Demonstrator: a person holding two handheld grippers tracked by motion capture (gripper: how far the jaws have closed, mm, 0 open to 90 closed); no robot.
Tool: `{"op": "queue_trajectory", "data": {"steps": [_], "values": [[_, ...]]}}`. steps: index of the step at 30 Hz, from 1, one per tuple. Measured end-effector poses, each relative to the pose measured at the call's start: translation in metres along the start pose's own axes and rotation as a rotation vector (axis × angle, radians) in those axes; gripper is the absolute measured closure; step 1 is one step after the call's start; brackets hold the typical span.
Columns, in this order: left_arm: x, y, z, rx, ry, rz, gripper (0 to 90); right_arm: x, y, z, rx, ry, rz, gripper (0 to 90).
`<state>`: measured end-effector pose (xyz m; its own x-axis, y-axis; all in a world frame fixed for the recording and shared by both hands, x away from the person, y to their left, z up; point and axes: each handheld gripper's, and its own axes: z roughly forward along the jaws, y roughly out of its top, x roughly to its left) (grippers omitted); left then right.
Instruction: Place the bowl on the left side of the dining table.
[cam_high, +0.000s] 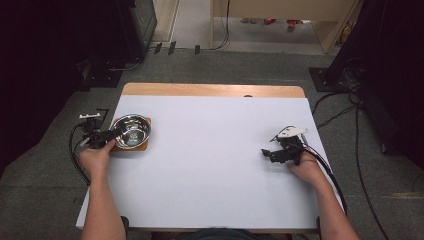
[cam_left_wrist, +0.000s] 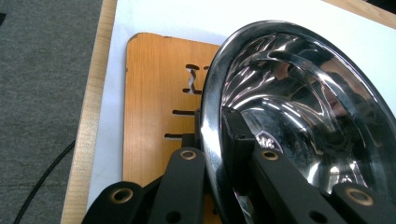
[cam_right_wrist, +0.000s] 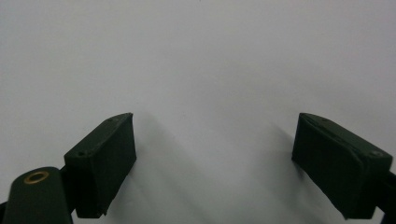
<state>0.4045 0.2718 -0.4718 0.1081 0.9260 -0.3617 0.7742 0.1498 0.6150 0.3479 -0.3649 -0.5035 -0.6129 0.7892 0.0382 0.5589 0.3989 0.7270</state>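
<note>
High view: my left gripper sits at the left edge of the table, its fingers pinching the near-left rim of the steel bowl; the bowl rests over a small wooden board lying on the white sheet that covers the table. My right gripper waits well apart at the right side, low over bare sheet, holding nothing. Left gripper view: my two black fingers are drawn narrow on the bowl's rim, one outside the wall and one inside the polished hollow, so the rim is clamped between them; the bowl appears tipped toward the camera, though I cannot tell whether its base has left the board. The wooden board, with a few slots cut into it, lies beneath and to the left, and the table's wooden edge borders grey floor beyond. Right gripper view: my fingers stand wide apart with plain white sheet between them and no object near. Progress, as I judge it: the grasp on the bowl is made and looks secure; lifting it and carrying it off the board to wherever it belongs is left to do, and the right gripper has no part in the work yet
</note>
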Motion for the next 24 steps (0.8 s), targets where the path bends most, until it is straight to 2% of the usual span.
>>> {"op": "queue_trajectory", "data": {"steps": [5, 14, 19, 24], "values": [[0.0005, -0.0004, 0.0003, -0.002, -0.007, -0.003, 84.9, 0.0000, 0.0000, 0.0000, 0.000, 0.000, 0.000, 13.0], [-0.0020, 0.0006, 0.0000, -0.007, -0.042, 0.001, 67.9, 0.0000, 0.0000, 0.0000, 0.000, 0.000, 0.000, 13.0], [-0.0049, 0.0013, 0.0002, -0.010, -0.024, 0.026, 57.7, 0.0000, 0.0000, 0.0000, 0.000, 0.000, 0.000, 13.0], [-0.0043, 0.0017, -0.0003, -0.023, -0.043, 0.022, 48.5, 0.0000, 0.0000, 0.0000, 0.000, 0.000, 0.000, 13.0]]}}
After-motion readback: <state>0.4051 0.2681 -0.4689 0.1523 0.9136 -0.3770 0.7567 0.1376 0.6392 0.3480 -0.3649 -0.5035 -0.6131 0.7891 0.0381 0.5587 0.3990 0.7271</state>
